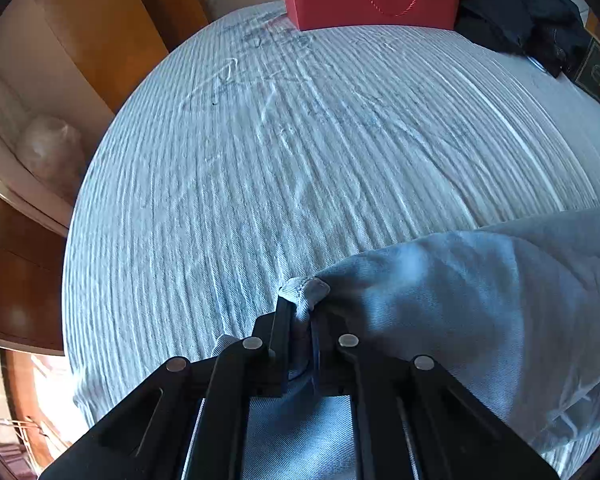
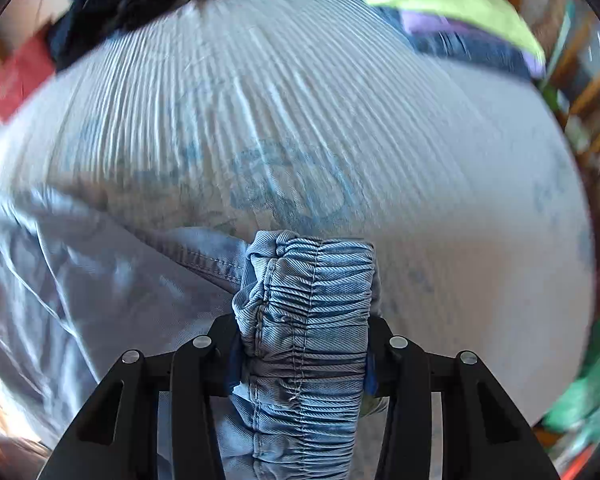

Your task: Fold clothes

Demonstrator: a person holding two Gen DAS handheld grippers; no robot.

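Ribbed pale bedspread [image 1: 300, 140] lies under everything, and against it the left gripper [image 1: 300, 332] is pinched tight on a hem corner of the light denim trousers [image 1: 480, 300]. The right gripper [image 2: 300, 344] clamps their bunched elastic waistband [image 2: 312, 300]. Soft, floppy and fairly heavy, I'd guess; thick seams grip best.

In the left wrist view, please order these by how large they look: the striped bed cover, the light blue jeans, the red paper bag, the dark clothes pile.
1. striped bed cover
2. light blue jeans, enlarged by nearness to the camera
3. red paper bag, cut off by the frame
4. dark clothes pile, close to the bag, unsure
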